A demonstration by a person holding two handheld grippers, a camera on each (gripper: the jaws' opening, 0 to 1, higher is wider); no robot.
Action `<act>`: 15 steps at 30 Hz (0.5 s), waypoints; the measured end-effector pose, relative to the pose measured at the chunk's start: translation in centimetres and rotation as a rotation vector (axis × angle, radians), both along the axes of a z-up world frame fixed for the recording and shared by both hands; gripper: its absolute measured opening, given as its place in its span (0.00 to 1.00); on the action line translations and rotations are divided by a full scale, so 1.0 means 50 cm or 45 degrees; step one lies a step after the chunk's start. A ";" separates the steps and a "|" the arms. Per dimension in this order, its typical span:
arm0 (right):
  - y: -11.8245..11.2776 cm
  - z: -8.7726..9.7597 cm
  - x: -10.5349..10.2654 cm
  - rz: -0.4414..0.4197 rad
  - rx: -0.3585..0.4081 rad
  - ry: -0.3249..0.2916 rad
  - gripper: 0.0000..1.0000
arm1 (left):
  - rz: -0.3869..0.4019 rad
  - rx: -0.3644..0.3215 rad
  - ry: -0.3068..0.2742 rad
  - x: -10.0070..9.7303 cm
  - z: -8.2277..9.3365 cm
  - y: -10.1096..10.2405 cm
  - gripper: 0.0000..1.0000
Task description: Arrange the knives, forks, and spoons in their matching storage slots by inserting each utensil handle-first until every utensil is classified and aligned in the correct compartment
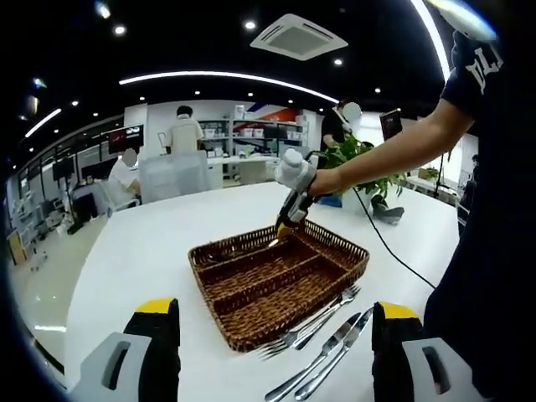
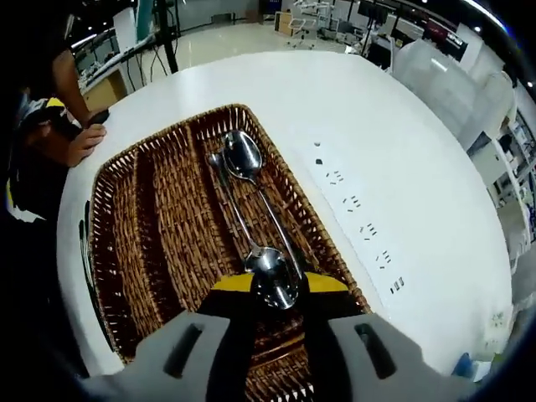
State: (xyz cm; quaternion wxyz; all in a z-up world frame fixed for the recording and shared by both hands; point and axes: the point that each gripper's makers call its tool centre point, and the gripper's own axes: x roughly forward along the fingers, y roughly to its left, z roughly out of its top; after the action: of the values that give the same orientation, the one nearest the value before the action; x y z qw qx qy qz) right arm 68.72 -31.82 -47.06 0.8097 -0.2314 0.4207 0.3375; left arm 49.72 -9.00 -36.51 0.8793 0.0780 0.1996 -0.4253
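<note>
1. The white table (image 1: 151,243) carries a brown wicker basket (image 1: 251,327) with three long slots, set near the table's front edge in my left gripper view.
2. My right gripper (image 2: 268,289) hangs over the basket's outer slot, nearest the table's row of small sockets (image 2: 360,226); its jaws pinch the bowl of a spoon (image 2: 279,285), whose handle runs away down the slot.
3. A second spoon (image 2: 243,155) lies in that same slot, its bowl toward the far end, so the two point opposite ways and overlap along their handles.
4. My left gripper (image 1: 276,352) waits low at the front edge, jaws spread wide and holding nothing.
5. Two forks (image 1: 314,322) and two knives (image 1: 331,352) lie outside the basket, just beside its near corner.
6. The risk, as I judge it: letting go now could drop this spoon across the other and leave the pair crossed. A tilted release could catch on the weave.
</note>
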 end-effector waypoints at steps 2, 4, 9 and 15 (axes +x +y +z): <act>0.003 0.024 -0.014 -0.025 0.049 -0.063 0.30 | -0.004 -0.003 -0.003 -0.002 0.000 0.000 1.00; 0.004 0.045 -0.038 -0.041 0.084 -0.110 0.33 | -0.010 -0.013 0.000 -0.005 -0.003 0.000 1.00; 0.012 0.081 -0.081 -0.074 0.143 -0.199 0.47 | -0.042 -0.007 0.005 -0.011 -0.011 -0.005 1.00; 0.008 0.098 -0.158 -0.089 0.144 -0.264 0.55 | -0.082 -0.003 0.033 -0.020 -0.030 -0.015 1.00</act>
State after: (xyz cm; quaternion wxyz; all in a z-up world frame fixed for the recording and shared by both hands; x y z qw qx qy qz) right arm 60.82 -31.41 -42.14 0.8718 -0.2041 0.3229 0.3066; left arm 48.74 -9.77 -37.99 0.8626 0.0778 0.2077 -0.4547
